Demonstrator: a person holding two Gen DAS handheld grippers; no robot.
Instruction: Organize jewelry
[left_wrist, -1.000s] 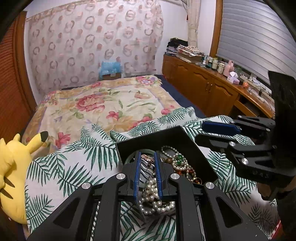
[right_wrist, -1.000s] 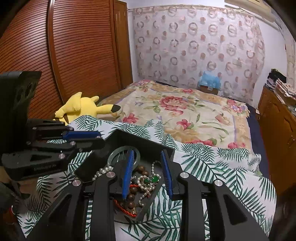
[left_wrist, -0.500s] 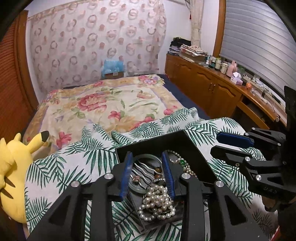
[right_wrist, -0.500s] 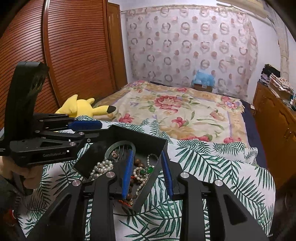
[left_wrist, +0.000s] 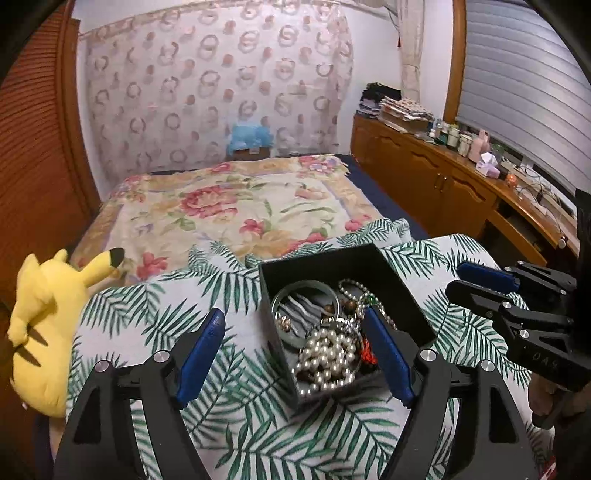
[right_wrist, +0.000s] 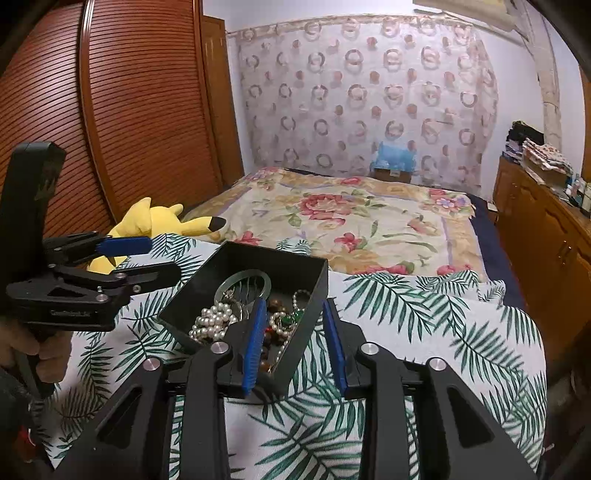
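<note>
A black open box (left_wrist: 317, 264) sits on the palm-leaf cloth and also shows in the right wrist view (right_wrist: 288, 264). It holds a white pearl strand (left_wrist: 327, 356), a pale green bangle (left_wrist: 295, 290), brown and green beads (right_wrist: 286, 321) and silver pieces. My left gripper (left_wrist: 295, 332) is open wide and empty, its jaws spanning the box's near left corner. My right gripper (right_wrist: 295, 314) is open and empty, its jaws either side of the box's right wall.
A yellow plush toy (left_wrist: 44, 325) lies at the left edge of the palm-leaf cloth (left_wrist: 240, 424). A floral bedspread (left_wrist: 236, 206) stretches behind. A wooden dresser (left_wrist: 443, 184) with bottles runs along the right wall. Wooden slatted doors (right_wrist: 110, 110) stand at the left.
My left gripper opened wide, let go of the pearl strand into the box, and pulled back. My right gripper stayed open beside the box and shifted little.
</note>
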